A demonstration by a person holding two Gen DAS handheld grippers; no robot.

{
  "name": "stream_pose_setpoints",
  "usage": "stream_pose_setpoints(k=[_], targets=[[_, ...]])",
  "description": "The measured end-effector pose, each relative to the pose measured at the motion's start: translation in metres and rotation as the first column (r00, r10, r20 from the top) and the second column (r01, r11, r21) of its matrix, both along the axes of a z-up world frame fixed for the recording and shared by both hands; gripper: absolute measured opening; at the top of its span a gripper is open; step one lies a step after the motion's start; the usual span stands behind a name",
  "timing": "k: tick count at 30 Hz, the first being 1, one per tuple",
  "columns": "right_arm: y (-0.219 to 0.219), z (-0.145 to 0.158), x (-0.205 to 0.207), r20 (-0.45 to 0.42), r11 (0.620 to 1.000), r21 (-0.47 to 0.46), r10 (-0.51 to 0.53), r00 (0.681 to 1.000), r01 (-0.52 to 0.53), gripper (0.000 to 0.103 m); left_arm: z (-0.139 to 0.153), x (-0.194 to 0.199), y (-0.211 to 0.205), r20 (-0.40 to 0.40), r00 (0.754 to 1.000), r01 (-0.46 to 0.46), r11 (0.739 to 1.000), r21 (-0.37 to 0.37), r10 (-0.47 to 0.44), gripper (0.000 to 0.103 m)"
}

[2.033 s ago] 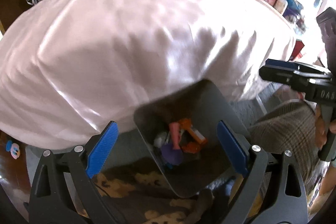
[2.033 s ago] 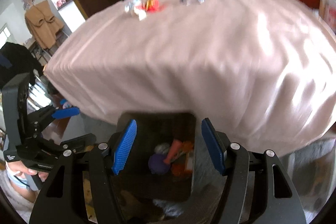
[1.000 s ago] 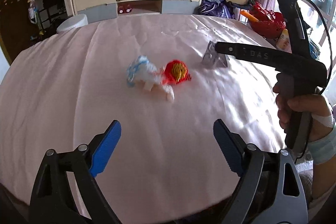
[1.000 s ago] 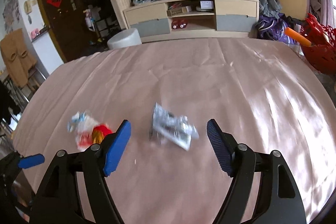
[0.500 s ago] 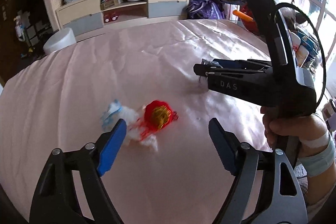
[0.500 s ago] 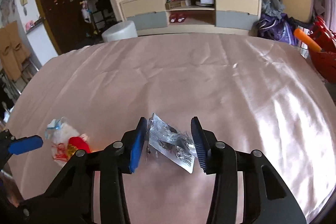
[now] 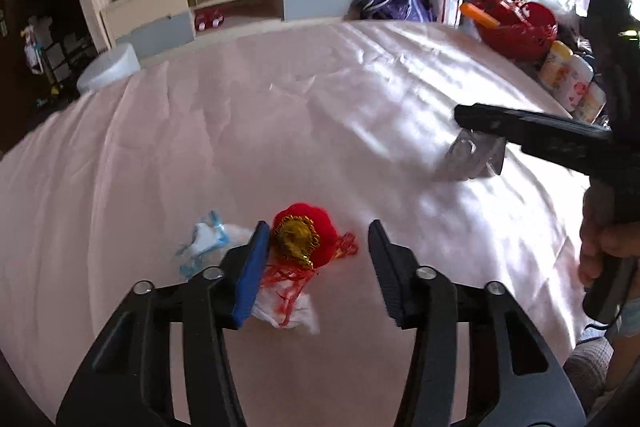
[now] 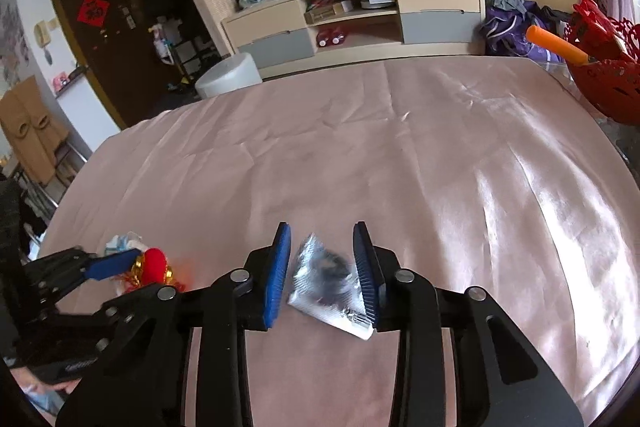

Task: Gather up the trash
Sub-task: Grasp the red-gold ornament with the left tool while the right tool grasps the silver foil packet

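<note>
A large table covered by a pink satin cloth [image 7: 200,147] fills both views. Beyond its far edge, at twelve o'clock, a long low cabinet [image 8: 352,23] with drawers and open shelves is seen, and a dark door [image 8: 100,27] stands at ten o'clock in the right wrist view. A red basket [image 7: 516,27] sits at the table's edge at two o'clock in the left wrist view, with a few bottles [image 7: 568,79] just beside it.

The left gripper [image 7: 316,251] is held low over the cloth, its jaws having just been closing. A red and gold ornament [image 7: 304,239] lies between them, touching the left blue pad [image 7: 252,267], while a clear gap is left to the right pad; the jaws are apart and no squeeze is shown. A crumpled white and blue wrapper [image 7: 208,239] lies just beside the ornament at nine o'clock, and more white plastic [image 7: 288,311] is seen under the red threads.

The right gripper [image 8: 322,267] has likewise just been closing its jaws. A crumpled silver foil packet [image 8: 324,279] lies between them on the cloth; the right pad is touched by the foil, and a narrow gap shows at the left pad, so no firm clamp can be told. The hand [image 7: 604,243] holding this gripper is seen at three o'clock in the left wrist view.
</note>
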State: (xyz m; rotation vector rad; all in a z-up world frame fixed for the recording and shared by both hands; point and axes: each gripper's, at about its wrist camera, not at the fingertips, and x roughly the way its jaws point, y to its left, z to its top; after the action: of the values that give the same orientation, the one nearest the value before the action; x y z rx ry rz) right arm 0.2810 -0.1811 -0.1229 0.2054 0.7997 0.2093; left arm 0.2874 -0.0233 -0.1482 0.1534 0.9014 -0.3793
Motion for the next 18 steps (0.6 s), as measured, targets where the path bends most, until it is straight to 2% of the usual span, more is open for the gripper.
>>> stream_pose_setpoints(k=[1, 8, 9, 10, 18], targets=[[0.001, 0.002, -0.001, 0.003, 1.000, -0.004, 0.006, 1.000, -0.006, 0.029, -0.003, 0.000, 0.003, -0.011, 1.000, -0.003, 1.000, -0.007, 0.003, 0.030], [0.010, 0.012, -0.019, 0.011, 0.999, -0.037, 0.040, 0.999, -0.039, 0.026, 0.009, -0.022, 0.003, 0.016, 1.000, 0.017, 0.999, -0.033, -0.016, 0.030], [0.011, 0.014, -0.022, 0.015, 0.998, -0.040, 0.043, 0.999, -0.042, 0.015, 0.015, -0.029, 0.002, 0.031, 0.999, 0.023, 0.999, -0.031, -0.022, 0.030], [0.011, 0.017, -0.025, 0.018, 0.998, -0.040, 0.049, 0.999, -0.048, 0.014, 0.019, -0.033, 0.002, 0.040, 0.999, 0.024, 0.999, -0.032, -0.023, 0.030], [0.015, 0.049, -0.072, 0.071, 0.997, -0.046, 0.060, 0.996, -0.057, 0.013, 0.062, -0.082, 0.008, 0.126, 0.992, 0.020, 0.999, -0.045, -0.015, 0.030]])
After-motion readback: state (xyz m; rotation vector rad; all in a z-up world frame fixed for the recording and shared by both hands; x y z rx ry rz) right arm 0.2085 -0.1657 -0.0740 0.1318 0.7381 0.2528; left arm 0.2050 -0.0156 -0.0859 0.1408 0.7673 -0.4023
